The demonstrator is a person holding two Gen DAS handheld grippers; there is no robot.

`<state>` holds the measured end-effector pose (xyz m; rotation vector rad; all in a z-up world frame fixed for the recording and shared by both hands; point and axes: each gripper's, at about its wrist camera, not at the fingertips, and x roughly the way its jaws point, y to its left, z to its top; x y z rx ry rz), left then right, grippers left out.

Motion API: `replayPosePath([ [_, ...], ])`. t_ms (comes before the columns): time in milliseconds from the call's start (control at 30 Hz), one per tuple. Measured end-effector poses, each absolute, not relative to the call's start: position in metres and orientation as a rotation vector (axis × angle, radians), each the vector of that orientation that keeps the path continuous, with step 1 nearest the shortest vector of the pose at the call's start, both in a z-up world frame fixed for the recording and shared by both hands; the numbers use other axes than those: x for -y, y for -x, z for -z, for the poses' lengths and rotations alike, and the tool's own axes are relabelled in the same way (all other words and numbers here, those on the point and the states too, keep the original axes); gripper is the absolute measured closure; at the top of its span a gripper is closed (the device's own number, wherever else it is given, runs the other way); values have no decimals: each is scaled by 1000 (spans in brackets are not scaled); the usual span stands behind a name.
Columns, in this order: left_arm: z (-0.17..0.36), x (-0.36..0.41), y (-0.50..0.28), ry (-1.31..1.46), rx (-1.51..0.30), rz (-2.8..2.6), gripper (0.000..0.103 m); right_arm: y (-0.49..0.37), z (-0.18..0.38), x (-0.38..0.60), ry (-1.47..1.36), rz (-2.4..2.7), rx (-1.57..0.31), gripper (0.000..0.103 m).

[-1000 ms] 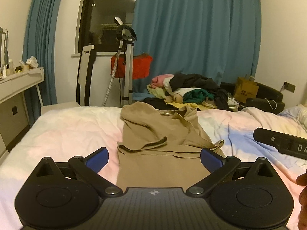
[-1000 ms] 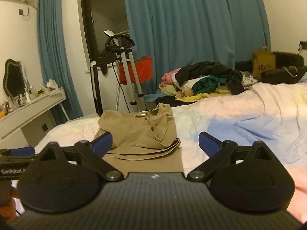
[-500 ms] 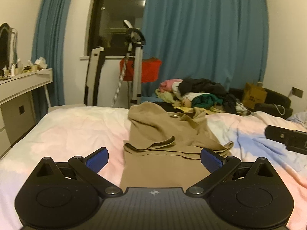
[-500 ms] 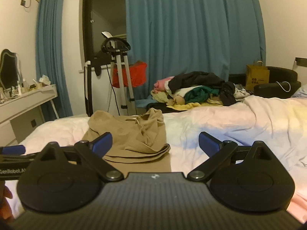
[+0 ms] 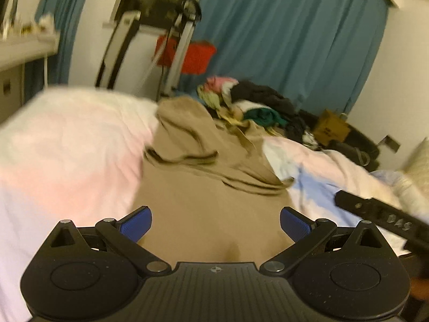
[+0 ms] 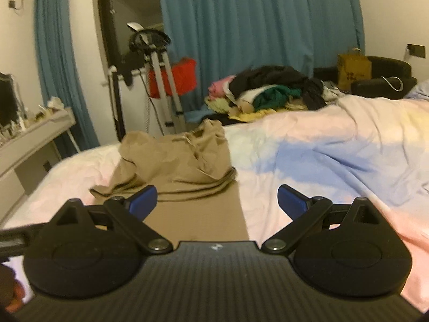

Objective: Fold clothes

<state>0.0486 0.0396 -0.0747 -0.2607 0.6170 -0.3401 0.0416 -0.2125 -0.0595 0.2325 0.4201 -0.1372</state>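
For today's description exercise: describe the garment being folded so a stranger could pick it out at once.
Start at the bed with its pastel cover. The tan garment lies there ahead of both open grippers, far end bunched. Unlike the mixed-colour clothes pile behind, it is one plain tan piece.

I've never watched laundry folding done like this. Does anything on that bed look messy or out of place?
Yes. The tan garment is only half tidy: its near part lies flat on the bedspread, but the far part is bunched in loose, crooked folds. Beyond it sits a jumbled pile of clothes. Both the left gripper and right gripper are open, holding nothing.
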Motion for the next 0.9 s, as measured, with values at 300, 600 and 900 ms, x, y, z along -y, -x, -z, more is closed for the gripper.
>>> replayPosePath([
  [300, 90, -56, -62, 468, -741, 404, 1, -36, 101, 240, -843, -22, -585, 6],
  [600, 112, -68, -81, 746, -859, 515, 2, -34, 154, 245, -1304, -92, -750, 20],
  [900, 165, -52, -102, 1007, -1082, 573, 4, -44, 176, 253, -1337, 141, -656, 59],
])
